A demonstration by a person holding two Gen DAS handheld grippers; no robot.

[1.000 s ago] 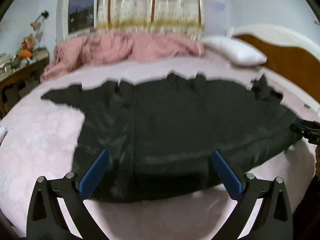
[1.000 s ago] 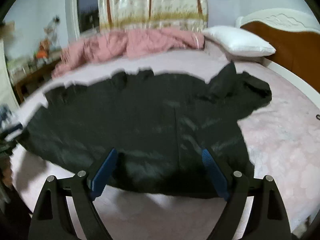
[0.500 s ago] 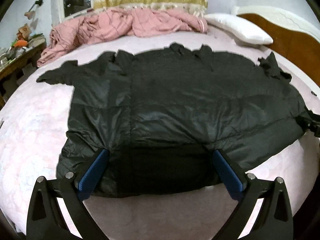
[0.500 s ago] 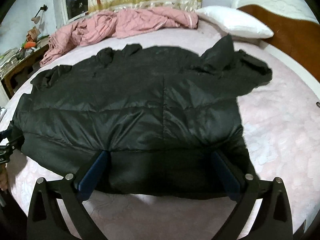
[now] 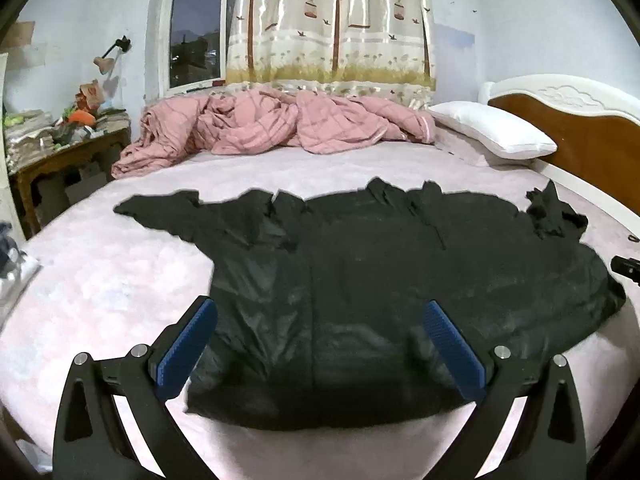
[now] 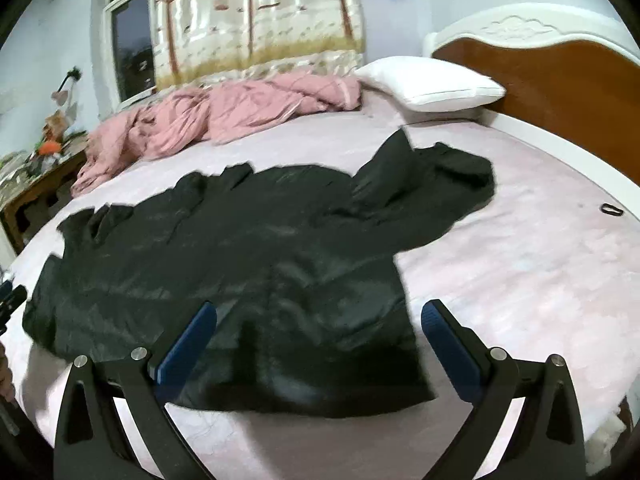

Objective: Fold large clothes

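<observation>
A large black padded jacket [image 5: 380, 288] lies spread flat on the pink bed sheet [image 5: 100, 288], its hem towards me and its sleeves out to either side. My left gripper [image 5: 320, 320] is open and empty, above the jacket's left hem. In the right wrist view the same jacket [image 6: 240, 264] fills the middle, and my right gripper [image 6: 320, 320] is open and empty above the right hem corner. The right sleeve [image 6: 432, 184] lies bunched towards the headboard. The tip of the other gripper shows at the right edge of the left wrist view [image 5: 626, 267].
A crumpled pink quilt [image 5: 272, 128] and a white pillow [image 5: 492, 132] lie at the far side of the bed. A wooden headboard [image 5: 592, 136] stands at right. A cluttered wooden table [image 5: 60, 148] stands at left. A small black hair tie [image 6: 611, 210] lies on the sheet.
Both grippers have pulled back and lifted from the jacket's hem, so more of the room shows. The right view has swung to the right. Both jaws stay open.
</observation>
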